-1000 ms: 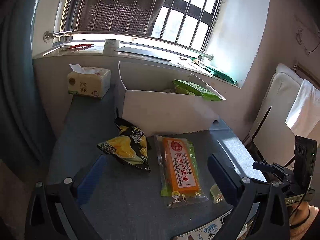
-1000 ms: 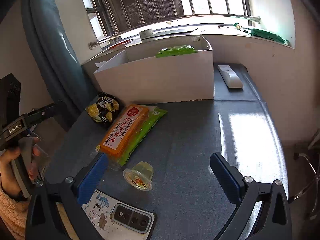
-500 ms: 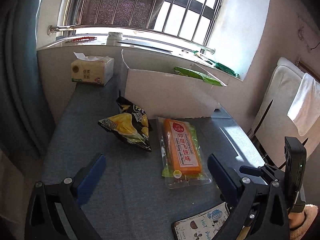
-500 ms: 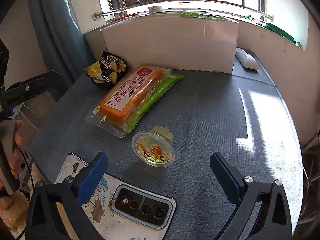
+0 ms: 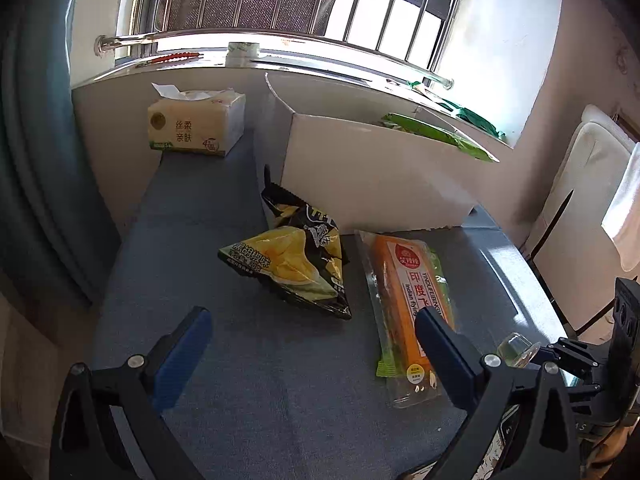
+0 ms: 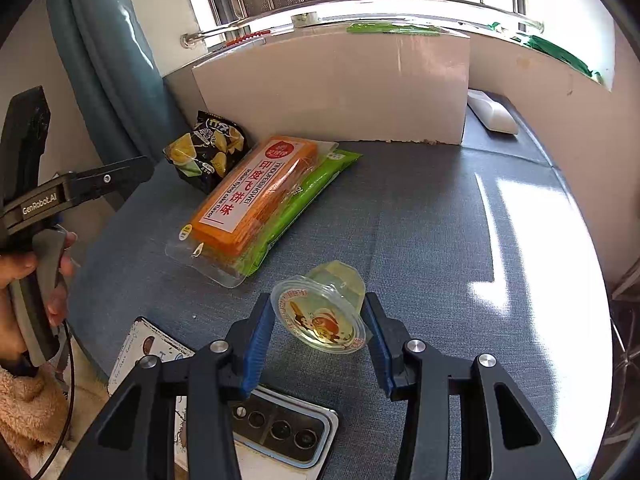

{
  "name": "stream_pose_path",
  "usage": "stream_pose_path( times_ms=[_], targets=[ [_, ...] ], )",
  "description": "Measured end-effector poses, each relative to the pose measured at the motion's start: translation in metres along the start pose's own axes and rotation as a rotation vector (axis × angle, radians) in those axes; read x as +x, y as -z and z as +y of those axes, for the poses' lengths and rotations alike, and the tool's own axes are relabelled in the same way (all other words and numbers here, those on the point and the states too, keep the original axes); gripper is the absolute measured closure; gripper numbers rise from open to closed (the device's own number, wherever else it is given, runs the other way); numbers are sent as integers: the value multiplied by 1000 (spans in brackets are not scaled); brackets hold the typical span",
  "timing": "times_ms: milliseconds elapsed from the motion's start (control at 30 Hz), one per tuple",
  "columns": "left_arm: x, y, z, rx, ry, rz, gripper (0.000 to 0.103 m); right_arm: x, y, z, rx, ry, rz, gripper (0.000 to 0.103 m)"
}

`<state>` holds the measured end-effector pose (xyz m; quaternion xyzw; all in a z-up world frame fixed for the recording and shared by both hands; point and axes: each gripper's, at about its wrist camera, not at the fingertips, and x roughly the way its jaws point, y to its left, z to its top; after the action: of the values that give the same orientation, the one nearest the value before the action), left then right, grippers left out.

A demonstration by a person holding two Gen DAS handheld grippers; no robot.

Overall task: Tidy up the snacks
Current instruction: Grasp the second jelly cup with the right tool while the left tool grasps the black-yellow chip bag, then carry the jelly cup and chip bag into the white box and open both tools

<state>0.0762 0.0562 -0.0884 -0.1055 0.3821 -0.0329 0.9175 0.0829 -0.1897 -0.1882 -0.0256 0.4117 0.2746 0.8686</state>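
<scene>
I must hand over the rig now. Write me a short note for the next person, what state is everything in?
Right hand-held gripper: just closed around the jelly cup, which is between its pads.
Left hand-held gripper: open, empty, near the chip bag.
Orange cake pack lies on the table.
Done: one green pack in the white box.
Left: cup, chips, cake pack.

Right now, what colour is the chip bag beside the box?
Black with yellow chip pictures; the chip bag shows best in the left wrist view.
</scene>
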Motion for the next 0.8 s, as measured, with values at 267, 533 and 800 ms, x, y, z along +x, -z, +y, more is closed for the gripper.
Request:
stream_pose_path(
  times_ms=[267,533,800],
  targets=[
    [73,-36,32,-152,52,109,1,-16,-3,2,18,-44,-34,54],
    [56,-31,18,-72,97,6,49,-24,-3,-3,29,-54,-55,54],
    [-39,-55,-9,75,78,-215,52,-36,-44,-19,94,-126,-137,54]
  ],
)
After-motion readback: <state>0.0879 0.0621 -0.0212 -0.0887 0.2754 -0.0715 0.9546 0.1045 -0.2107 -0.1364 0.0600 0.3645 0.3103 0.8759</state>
